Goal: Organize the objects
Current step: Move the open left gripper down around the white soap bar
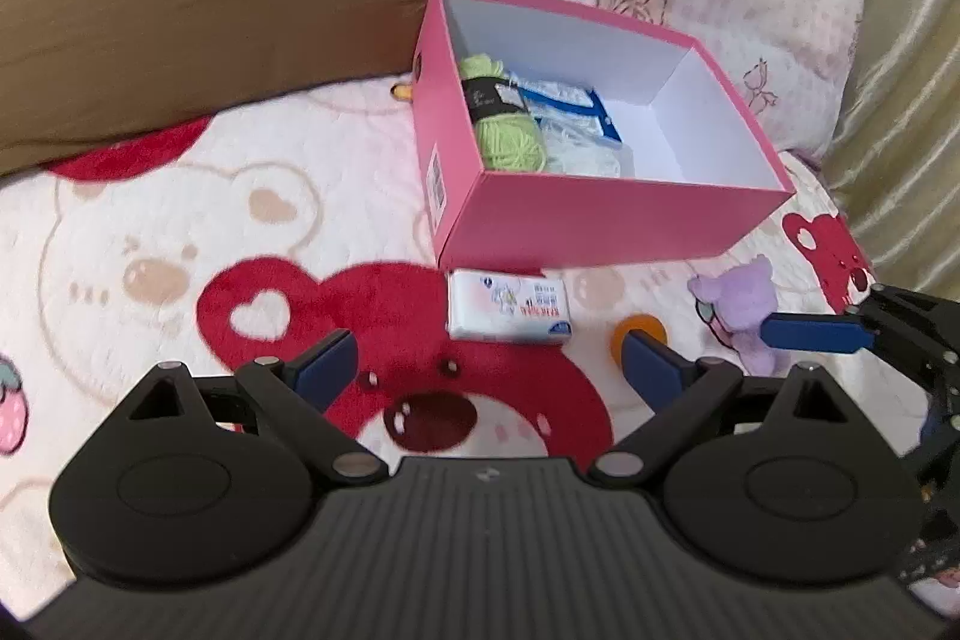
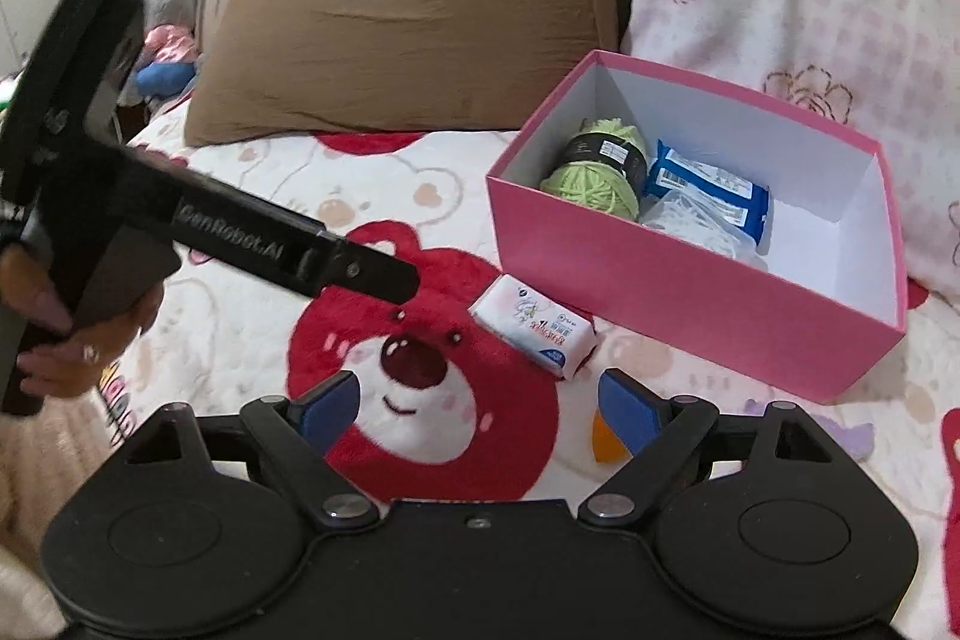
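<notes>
While hovering over bear-print blanket: left gripper and right gripper both spread wide, holding nothing. Tissue pack just beside pink box; green yarn inside.

A: Where is the box?
B: On the bed, before two pillows.
A: What lies in it?
B: Yarn at the left end, packets just right of it.
A: And outside it?
B: A tissue pack lies just before the box. Right of that sits a disc, then a plush toy further right.
</notes>
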Tool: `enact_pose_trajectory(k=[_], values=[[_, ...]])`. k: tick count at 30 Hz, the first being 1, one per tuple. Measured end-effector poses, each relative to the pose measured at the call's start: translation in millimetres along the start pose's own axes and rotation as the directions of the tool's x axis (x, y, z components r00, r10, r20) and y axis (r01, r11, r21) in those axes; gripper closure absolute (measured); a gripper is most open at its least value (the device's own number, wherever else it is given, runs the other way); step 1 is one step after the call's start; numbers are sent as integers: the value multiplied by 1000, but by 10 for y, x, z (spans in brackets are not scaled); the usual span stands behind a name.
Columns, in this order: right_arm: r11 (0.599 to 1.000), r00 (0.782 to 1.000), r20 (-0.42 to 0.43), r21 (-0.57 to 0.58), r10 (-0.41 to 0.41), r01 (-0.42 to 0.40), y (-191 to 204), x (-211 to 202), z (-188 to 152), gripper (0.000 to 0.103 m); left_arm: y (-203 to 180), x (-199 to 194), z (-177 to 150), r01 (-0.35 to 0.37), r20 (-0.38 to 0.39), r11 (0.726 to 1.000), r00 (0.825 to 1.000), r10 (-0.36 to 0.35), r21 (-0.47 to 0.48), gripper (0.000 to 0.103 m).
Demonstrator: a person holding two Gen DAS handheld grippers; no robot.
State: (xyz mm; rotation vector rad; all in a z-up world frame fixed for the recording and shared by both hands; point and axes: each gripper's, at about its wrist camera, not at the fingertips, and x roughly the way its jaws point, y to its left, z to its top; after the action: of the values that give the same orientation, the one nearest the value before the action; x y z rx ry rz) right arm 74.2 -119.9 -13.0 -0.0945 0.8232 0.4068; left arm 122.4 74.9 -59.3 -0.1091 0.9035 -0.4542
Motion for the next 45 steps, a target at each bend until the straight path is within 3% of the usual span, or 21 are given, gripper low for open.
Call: enact_pose_trajectory(k=[7,11,13,15,19,21,26,28,32,37,41,45], values=[[998,994,93,-5,-64,65,-38,341,-199,16,177,263,-115,70,37,992,997,-67,-107,8],[996,990,108,6,-86,86,-37,528,-287,17,231,383,-207,84,57,990,995,-78,-113,8],[993,985,122,0,-118,119,-15,612,-318,21,229,446,-262,81,74,992,994,-74,-94,9],[989,984,105,-19,-144,146,0,721,-331,33,205,480,-331,57,102,997,993,-51,-57,10],[989,986,84,-12,-143,145,-8,870,-343,35,163,596,-434,66,92,997,994,-63,-30,11],[987,984,77,2,-159,159,-12,940,-354,44,136,685,-477,59,94,998,994,-57,-16,11],[983,981,60,42,-182,180,-30,1091,-367,51,182,904,-552,121,90,989,989,-113,-83,13],[977,975,67,23,-213,211,6,1134,-379,51,204,958,-547,118,96,988,989,-108,-97,17],[963,962,50,-8,-270,271,6,1247,-360,51,220,1022,-502,86,134,992,988,-73,-95,34],[961,962,46,-53,-269,272,5,1351,-303,51,239,1077,-464,77,157,992,986,-61,-95,43],[972,972,31,-31,-232,232,-55,1402,-290,57,216,1100,-458,88,148,994,986,-78,-63,60],[976,976,40,-36,-212,214,-51,1374,-288,60,86,1066,-445,50,119,999,991,-52,16,61]])
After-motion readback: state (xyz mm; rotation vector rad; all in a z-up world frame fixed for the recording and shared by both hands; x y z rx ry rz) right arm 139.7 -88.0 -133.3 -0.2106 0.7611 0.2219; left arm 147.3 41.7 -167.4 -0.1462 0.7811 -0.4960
